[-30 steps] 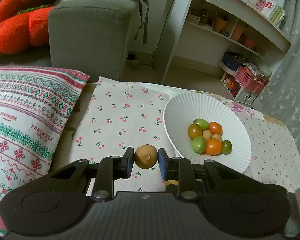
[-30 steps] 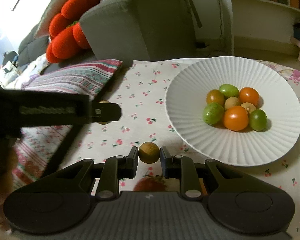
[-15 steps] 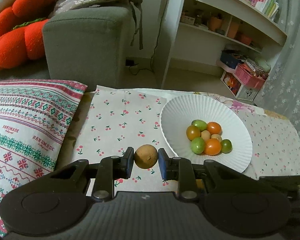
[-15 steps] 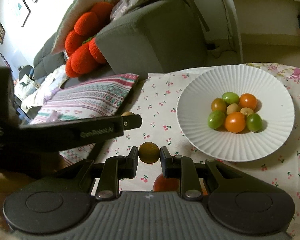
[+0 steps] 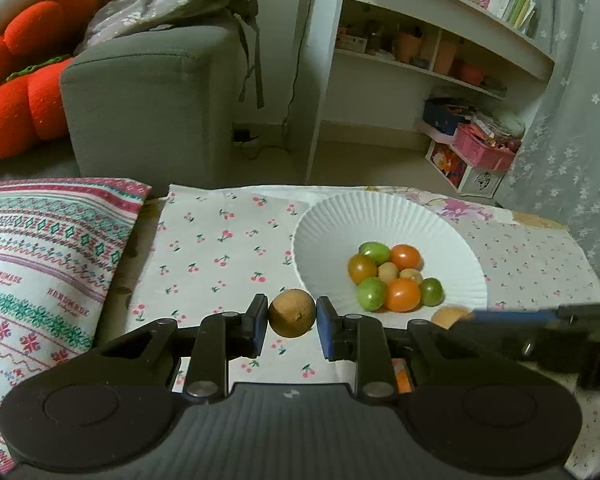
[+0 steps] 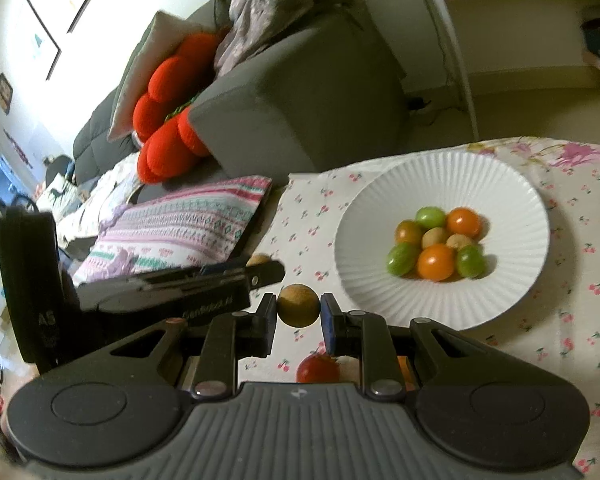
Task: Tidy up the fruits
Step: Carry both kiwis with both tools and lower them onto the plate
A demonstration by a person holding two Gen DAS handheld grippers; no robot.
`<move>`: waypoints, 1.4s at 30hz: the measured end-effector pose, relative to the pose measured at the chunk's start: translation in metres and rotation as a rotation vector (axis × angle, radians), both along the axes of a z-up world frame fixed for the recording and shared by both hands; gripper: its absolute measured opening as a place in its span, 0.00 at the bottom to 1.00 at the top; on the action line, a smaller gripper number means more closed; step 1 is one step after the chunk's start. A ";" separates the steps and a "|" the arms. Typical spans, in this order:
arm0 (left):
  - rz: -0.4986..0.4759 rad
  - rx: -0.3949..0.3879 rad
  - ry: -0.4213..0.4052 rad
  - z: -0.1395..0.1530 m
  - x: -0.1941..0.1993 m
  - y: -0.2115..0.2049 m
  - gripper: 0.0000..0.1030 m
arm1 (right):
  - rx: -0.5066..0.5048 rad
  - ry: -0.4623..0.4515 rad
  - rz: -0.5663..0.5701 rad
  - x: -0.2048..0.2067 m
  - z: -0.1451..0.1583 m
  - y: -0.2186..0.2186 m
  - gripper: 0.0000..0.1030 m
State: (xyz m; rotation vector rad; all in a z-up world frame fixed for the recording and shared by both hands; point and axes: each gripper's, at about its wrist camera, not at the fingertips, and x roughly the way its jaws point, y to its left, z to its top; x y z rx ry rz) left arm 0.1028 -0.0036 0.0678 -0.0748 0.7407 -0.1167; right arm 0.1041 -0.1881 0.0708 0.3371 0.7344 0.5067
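Observation:
My left gripper [image 5: 292,320] is shut on a round brown fruit [image 5: 292,319], held above the cherry-print cloth just left of the white ribbed plate [image 5: 324,232]. The plate holds several small green, orange and tan fruits [image 5: 396,276]. My right gripper [image 6: 299,307] is shut on a second brown fruit [image 6: 298,305], left of the plate [image 6: 380,280] and above the cloth. The right gripper [image 5: 540,320] shows at the right edge of the left wrist view with its fruit [image 5: 448,317]. The left gripper [image 6: 268,270] shows in the right wrist view.
A red tomato [image 6: 318,368] lies on the cloth under my right gripper. A patterned cushion [image 5: 40,272] lies left of the cloth. A grey sofa [image 5: 148,96] and white shelves [image 5: 420,60] stand behind the table.
Both grippers have risen and pulled back with their fruits, so the plate looks smaller and farther. The right gripper has come into the left wrist view at the right.

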 end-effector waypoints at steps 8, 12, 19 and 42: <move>-0.038 -0.090 0.012 -0.006 0.011 -0.011 0.13 | 0.030 0.011 -0.085 0.013 0.011 -0.041 0.20; -0.080 -0.062 -0.002 -0.013 0.016 -0.027 0.13 | 0.014 0.044 -0.131 0.024 0.003 -0.053 0.20; -0.165 -0.009 -0.021 -0.025 0.020 -0.060 0.13 | -0.041 0.082 -0.175 0.032 -0.007 -0.061 0.20; -0.261 0.106 -0.013 -0.056 0.040 -0.097 0.13 | -0.167 0.141 -0.230 0.058 -0.038 -0.065 0.21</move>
